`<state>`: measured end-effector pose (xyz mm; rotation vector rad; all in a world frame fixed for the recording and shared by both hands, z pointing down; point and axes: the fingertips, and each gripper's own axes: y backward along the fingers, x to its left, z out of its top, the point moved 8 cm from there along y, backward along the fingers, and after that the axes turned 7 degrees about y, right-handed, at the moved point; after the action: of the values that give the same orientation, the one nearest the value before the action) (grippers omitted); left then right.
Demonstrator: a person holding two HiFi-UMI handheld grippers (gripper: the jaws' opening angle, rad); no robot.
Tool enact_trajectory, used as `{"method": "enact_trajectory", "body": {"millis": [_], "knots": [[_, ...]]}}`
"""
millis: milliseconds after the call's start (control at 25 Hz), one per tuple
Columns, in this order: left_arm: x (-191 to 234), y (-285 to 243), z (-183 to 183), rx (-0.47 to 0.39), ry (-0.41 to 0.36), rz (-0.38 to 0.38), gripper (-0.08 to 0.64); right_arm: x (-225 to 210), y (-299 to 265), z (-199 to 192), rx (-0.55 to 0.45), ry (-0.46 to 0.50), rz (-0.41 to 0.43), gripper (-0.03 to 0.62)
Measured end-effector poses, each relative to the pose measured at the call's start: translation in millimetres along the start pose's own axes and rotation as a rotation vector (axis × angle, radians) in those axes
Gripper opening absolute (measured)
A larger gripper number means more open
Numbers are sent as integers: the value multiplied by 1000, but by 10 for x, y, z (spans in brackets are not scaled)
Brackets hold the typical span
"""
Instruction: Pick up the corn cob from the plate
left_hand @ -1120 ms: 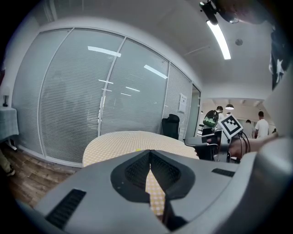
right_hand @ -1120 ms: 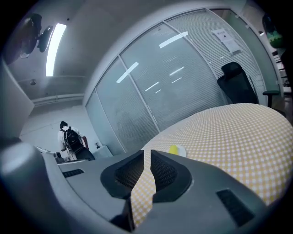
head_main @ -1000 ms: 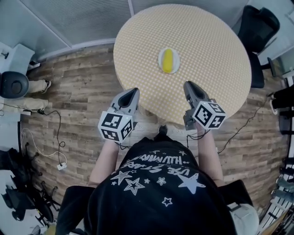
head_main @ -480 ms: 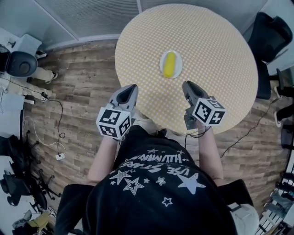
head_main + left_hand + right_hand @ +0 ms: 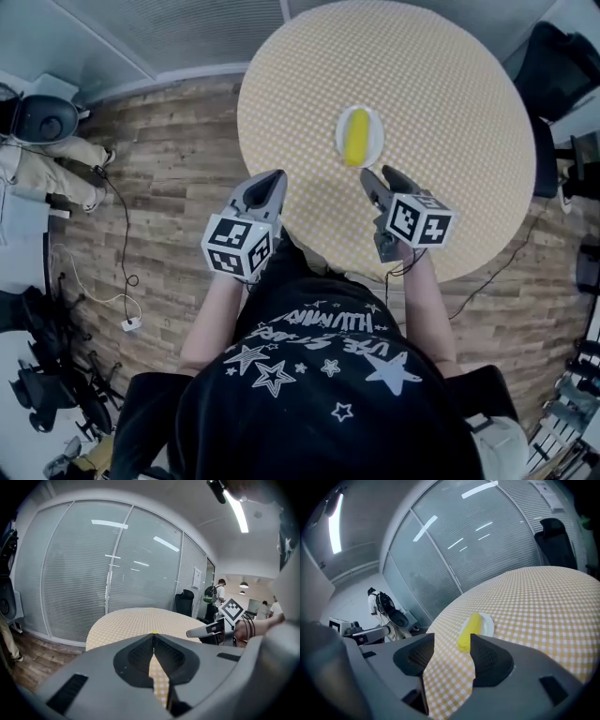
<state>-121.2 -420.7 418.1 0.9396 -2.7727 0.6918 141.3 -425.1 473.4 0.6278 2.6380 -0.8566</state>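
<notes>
A yellow corn cob lies on a small white plate on the round table, which has a yellow checked cloth. My right gripper hovers over the table's near edge, just short of the plate. Its jaws have just been opening and nothing is between them. In the right gripper view the corn cob and the plate lie a little beyond the right gripper. My left gripper is shut and empty at the table's near-left edge. In its own view, the left gripper has its pads meeting.
Black office chairs stand at the table's right side. Frosted glass partitions close off the far side. Cables run over the wooden floor at the left. People stand in the background.
Both grippers have moved forward toward the table, the right one nearing the plate and dipping. The right jaws, shut in the earlier frames, now stand apart. The left stays shut.
</notes>
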Motion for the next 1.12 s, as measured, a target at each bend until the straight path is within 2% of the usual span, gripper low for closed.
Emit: {"method": "enact_trajectory", "body": {"millis": [80, 240, 480, 680, 1120], "knots": [[111, -126, 39, 20, -4, -33, 8, 4, -90, -1, 16, -28, -21, 263], [367, -367, 112, 60, -18, -80, 8, 0, -287, 23, 57, -41, -81, 284], [681, -678, 188, 107, -32, -151, 8, -24, -626, 167, 85, -70, -157, 287], [924, -850, 251, 135, -24, -196, 8, -82, -922, 261, 116, -95, -252, 287], [1294, -1142, 240, 178, -2, -274, 8, -342, -1360, 250, 303, -45, -435, 290]]}}
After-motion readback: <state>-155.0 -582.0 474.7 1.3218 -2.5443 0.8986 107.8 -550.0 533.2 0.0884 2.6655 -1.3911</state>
